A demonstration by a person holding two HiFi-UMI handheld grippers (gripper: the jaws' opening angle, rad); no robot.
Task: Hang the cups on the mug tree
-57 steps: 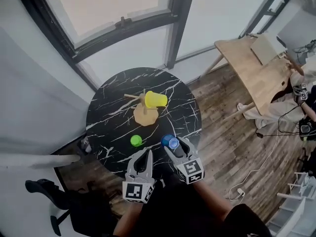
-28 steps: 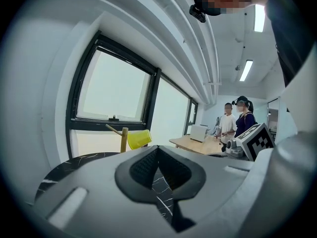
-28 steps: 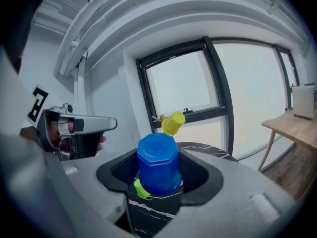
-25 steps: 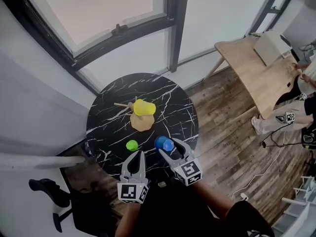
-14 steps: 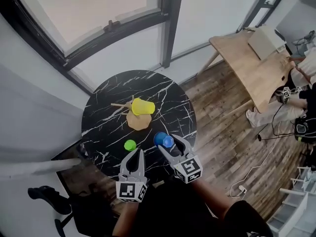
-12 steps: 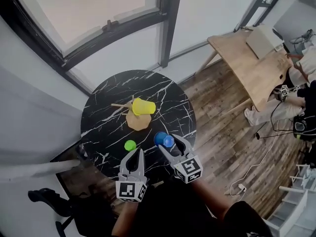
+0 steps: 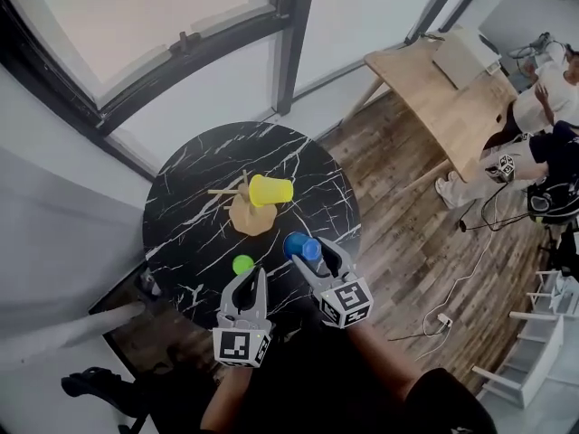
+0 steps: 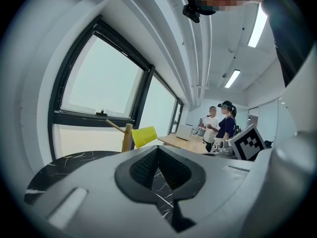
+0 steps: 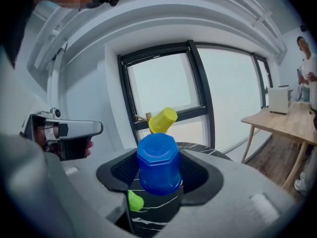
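Right claw (image 7: 310, 253) clamped on blue cup (image 7: 296, 244), held clear of table (image 7: 199, 170), likely for carry to mug tree (image 7: 246, 213). Left claw (image 7: 246, 278) pinched shut, empty. Yellow cup (image 7: 270, 190) hangs on peg; green cup (image 7: 242, 264) waits on table.

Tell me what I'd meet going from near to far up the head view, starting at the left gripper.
Grey two-jaw left gripper → small green plastic cup → wooden mug tree, with a yellow plastic cup hanging on it.
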